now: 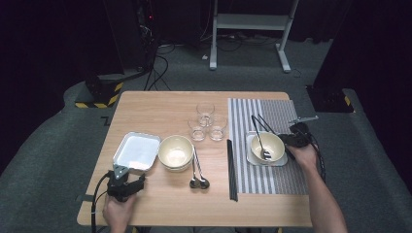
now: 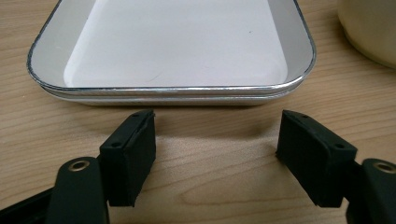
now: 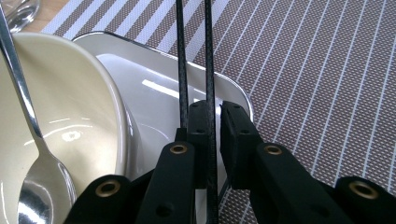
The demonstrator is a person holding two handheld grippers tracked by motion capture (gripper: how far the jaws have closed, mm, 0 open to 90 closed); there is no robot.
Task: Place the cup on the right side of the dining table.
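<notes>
The right gripper (image 3: 214, 140) is nearly shut, with two black chopsticks (image 3: 208, 56) between its jaws, over the tray (image 3: 159, 93) and bowl (image 3: 70, 107) on the striped mat (image 3: 327, 70). The left gripper (image 2: 217, 144) is open and holds nothing, just before another tray (image 2: 173, 88).

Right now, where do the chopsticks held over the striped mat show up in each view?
High view: chopsticks at right, slanting up-left from the right tool.
Left gripper view: not in it.
Right gripper view: centre, running up from the jaws.
Shared landmark: the spoon in the cream bowl.
</notes>
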